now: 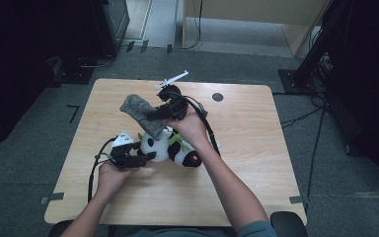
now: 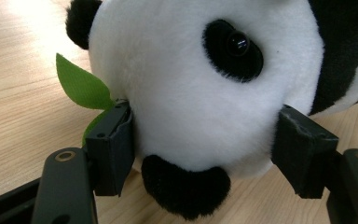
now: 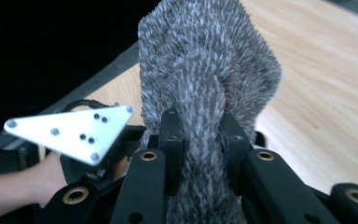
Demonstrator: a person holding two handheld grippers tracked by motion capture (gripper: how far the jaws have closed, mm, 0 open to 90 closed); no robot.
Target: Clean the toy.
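Wooden table (image 1: 256, 163): toy panda (image 1: 170, 148), head clamped by left gripper (image 2: 205, 140); grey fuzzy cloth (image 3: 205, 79) pinched in right gripper (image 3: 200, 135), raised above panda; green leaf (image 2: 79, 86) beside left jaw.

plush panda (image 2: 205, 93) – fuzzy grey cloth (image 3: 205, 70) – matt wood table (image 1: 256, 148)

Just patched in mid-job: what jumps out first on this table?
The black-and-white plush panda lies near the middle of the light wooden table, its head clamped between the jaws of the left gripper. Just above it, the right gripper is shut on a fuzzy grey cloth, held up off the table over the panda. Small green fabric leaves stick out beside the panda's head.
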